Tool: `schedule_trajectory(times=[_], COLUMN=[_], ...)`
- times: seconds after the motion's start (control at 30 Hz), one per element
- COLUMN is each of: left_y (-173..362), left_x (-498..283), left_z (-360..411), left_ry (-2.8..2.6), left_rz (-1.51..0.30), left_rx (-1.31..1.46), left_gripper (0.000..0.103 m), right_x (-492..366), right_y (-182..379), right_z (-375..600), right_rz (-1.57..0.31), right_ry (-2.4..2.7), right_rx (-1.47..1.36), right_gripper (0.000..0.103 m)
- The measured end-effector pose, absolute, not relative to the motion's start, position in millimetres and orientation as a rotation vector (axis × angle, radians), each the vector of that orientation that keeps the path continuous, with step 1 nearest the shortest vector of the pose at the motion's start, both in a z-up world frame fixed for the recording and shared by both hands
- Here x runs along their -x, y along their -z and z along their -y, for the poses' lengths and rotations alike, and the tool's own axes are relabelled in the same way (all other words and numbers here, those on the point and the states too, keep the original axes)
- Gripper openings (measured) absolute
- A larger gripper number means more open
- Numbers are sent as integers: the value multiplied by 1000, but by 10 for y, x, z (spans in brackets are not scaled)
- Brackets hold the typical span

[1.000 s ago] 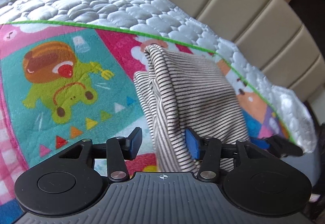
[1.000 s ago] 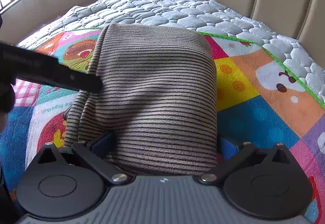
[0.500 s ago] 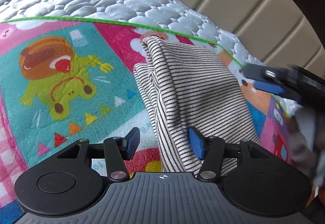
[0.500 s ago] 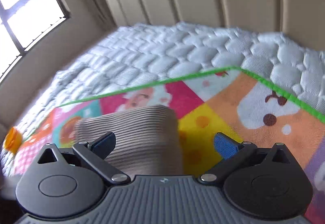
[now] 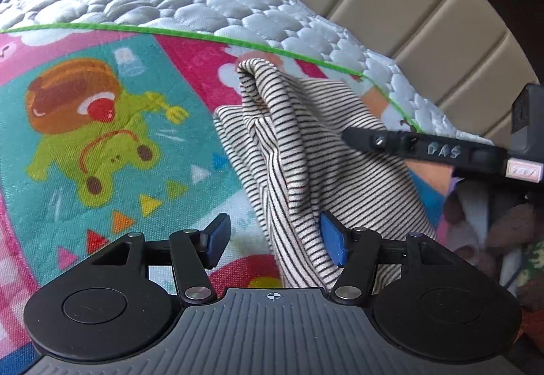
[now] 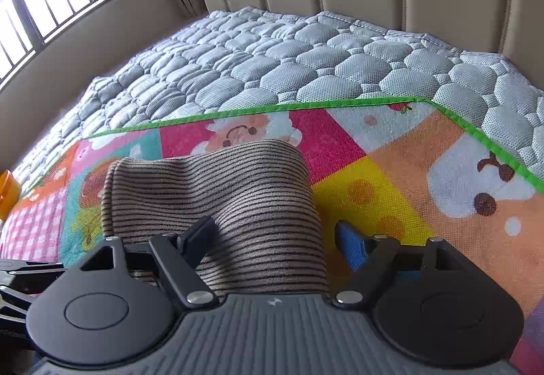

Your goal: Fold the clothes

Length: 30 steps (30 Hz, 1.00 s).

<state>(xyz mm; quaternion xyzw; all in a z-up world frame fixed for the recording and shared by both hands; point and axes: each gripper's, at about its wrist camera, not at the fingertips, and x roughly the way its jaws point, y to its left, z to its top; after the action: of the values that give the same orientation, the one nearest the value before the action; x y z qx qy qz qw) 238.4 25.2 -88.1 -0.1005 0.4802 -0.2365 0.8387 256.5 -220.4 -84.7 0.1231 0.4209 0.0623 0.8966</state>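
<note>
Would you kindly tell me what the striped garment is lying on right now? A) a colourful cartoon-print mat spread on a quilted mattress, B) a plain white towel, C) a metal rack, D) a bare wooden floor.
A: the striped garment rests on a colourful mat with cartoon pictures and a green edge, and that mat lies on a grey quilted mattress.

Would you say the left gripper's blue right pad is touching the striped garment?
Touching: in the left wrist view the pad presses against the striped garment, with no gap visible; the left gripper is open.
</note>
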Motion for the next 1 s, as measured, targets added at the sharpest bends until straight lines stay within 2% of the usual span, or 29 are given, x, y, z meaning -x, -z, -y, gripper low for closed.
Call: schedule_trajectory(times=[0.27, 0.37, 0.5, 0.6, 0.7, 0.77, 0.93, 1.0], left_y=[879, 761, 584, 637, 809, 825, 633, 622], left_x=[-2409, -2432, -2551, -2779, -2964, -2984, -2785, -2627], left_z=[-326, -455, -529, -405, -293, -271, -354, -385], left_ry=[501, 488, 473, 395, 318, 303, 260, 308], left_rz=[-1011, -966, -904, -925, -945, -936, -937, -977], left_rx=[251, 330, 412, 348, 264, 231, 244, 326], left_gripper=[68, 62, 62, 50, 56, 63, 63, 67], right_x=[-2284, -2181, -2129, -2134, -2125, -2116, -2112, -2121], right_y=[941, 946, 930, 923, 914, 902, 896, 896], right_z=[2138, 2205, 2106, 2126, 2101, 2057, 2039, 2064], right_rz=[-908, -906, -883, -884, -876, -866, -859, -866], right_ry=[-147, -136, -140, -147, -139, -128, -123, -126], right_rx=[-195, -257, -209, -215, -202, -176, -153, -166], right_gripper=[83, 83, 83, 83, 84, 84, 88, 88])
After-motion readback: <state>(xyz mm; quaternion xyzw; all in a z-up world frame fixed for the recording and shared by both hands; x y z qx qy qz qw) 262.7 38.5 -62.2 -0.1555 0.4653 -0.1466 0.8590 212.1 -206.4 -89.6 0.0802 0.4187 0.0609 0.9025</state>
